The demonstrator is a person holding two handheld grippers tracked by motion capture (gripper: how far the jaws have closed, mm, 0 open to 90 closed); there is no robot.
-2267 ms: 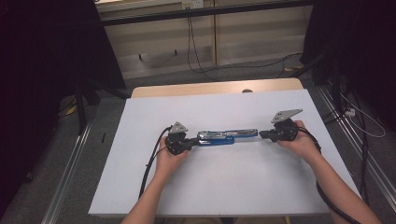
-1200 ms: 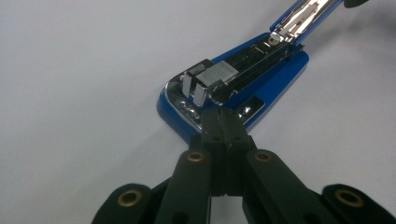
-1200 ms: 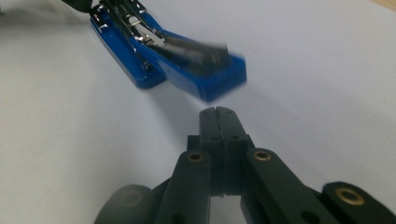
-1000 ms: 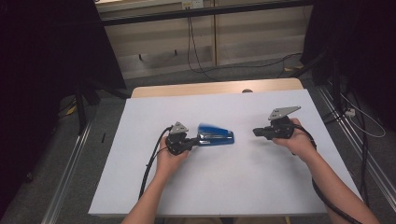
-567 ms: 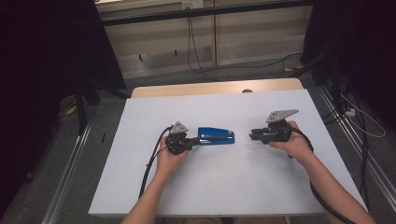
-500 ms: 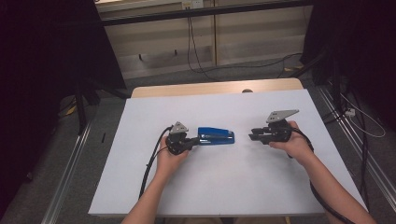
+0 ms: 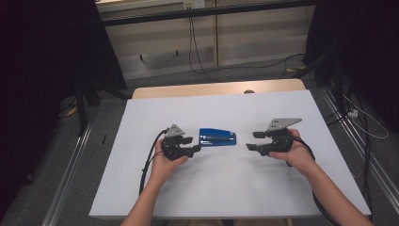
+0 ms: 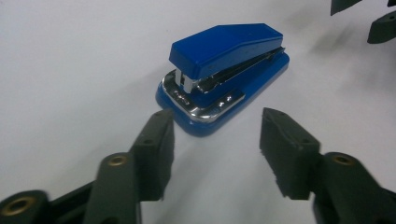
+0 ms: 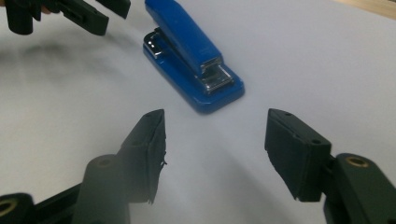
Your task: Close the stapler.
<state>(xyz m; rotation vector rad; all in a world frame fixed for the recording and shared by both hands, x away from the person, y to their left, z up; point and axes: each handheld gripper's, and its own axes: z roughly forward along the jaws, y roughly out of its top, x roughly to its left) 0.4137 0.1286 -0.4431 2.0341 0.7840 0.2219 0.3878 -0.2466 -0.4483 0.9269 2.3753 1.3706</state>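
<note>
A blue stapler lies closed on the white table, a little beyond the middle, between the two grippers. The left gripper sits just beside the stapler's hinge end; seen in the left gripper view, its jaws have just been opening and now stand apart with the stapler a short way beyond their tips — nothing between the pads, nothing held. The right gripper is set off from the other end with a clear strip of table between. Its jaws have likewise just been opening and are spread wide on bare table, the stapler lying ahead of them at a slant. Whether the left tips quite touch the stapler's base from the high view I can't say — the gap looks very small there.
</note>
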